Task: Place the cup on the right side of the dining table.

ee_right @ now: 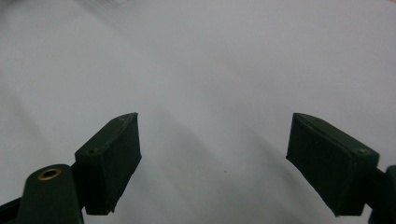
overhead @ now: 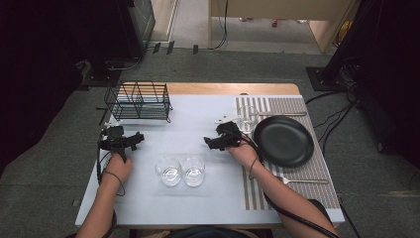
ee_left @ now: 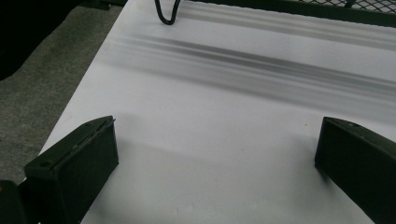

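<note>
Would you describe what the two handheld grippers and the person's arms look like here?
Both the left gripper and the right gripper are black, each with two blocky matte jaws; the right shows a brass-coloured rivet. A black cable trails from each along the forearms, which are bare, with no sleeves showing.

We see bare forearms, a dark band at each wrist. Each hand carries a black claw: left claw, right claw, with blocky matte jaws and trailing black cables.
</note>
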### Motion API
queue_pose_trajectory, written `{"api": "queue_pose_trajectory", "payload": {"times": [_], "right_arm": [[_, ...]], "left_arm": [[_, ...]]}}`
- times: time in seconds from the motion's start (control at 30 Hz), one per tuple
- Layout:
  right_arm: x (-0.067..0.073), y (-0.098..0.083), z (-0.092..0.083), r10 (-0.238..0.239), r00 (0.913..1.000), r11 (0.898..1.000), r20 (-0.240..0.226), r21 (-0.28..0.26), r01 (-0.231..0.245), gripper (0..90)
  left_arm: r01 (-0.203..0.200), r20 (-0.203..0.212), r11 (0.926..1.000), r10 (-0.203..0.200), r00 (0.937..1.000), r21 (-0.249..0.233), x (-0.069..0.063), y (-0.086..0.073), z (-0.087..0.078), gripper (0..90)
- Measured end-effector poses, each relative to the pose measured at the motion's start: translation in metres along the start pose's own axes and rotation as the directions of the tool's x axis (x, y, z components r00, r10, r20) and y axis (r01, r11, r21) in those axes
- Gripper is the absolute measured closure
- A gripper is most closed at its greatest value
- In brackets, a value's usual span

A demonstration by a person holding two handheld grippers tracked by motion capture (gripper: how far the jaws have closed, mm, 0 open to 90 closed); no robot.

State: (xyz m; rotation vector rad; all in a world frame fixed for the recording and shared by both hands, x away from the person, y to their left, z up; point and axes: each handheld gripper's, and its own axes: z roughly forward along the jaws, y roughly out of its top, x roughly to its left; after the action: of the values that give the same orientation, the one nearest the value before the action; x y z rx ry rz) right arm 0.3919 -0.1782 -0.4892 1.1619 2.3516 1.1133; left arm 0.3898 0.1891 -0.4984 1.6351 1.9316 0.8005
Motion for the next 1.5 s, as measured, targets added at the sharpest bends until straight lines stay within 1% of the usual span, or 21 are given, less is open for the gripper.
{"api": "queue_pose_trajectory", "payload": {"times": [0.17,0.23,0.77,1.0,1.1,1.5], "right_arm": [[0.004,-0.001,0.003,-0.013,0.9999,1.000,-0.008,0.008,0.013,17.5],[0.006,-0.002,0.004,-0.009,0.9998,1.000,-0.015,0.009,0.009,17.6],[0.014,-0.006,0.010,-0.046,0.9987,0.999,-0.024,0.028,0.046,17.7],[0.016,-0.007,0.010,-0.059,0.9981,0.998,-0.018,0.023,0.059,17.5],[0.017,-0.008,0.011,-0.071,0.9974,0.997,-0.011,0.021,0.072,16.5],[0.018,-0.008,0.013,-0.075,0.9971,0.997,-0.010,0.024,0.075,14.5]], "left_arm": [[0.000,0.000,1.0000,0.000,1.0000,0.000,0.000,0.000,0.000,0.0],[0.000,0.000,1.0000,0.000,1.0000,0.000,0.000,0.000,0.000,0.0],[0.000,0.000,1.0000,0.000,1.0000,-0.001,0.000,0.000,0.000,0.0],[0.000,0.000,1.0000,0.000,1.0000,-0.001,0.000,0.000,0.000,0.0],[0.000,0.000,1.0000,0.000,1.0000,-0.001,0.000,0.000,0.000,0.0],[0.000,0.000,1.0000,0.000,1.0000,-0.001,0.000,0.000,0.000,0.0]]}}
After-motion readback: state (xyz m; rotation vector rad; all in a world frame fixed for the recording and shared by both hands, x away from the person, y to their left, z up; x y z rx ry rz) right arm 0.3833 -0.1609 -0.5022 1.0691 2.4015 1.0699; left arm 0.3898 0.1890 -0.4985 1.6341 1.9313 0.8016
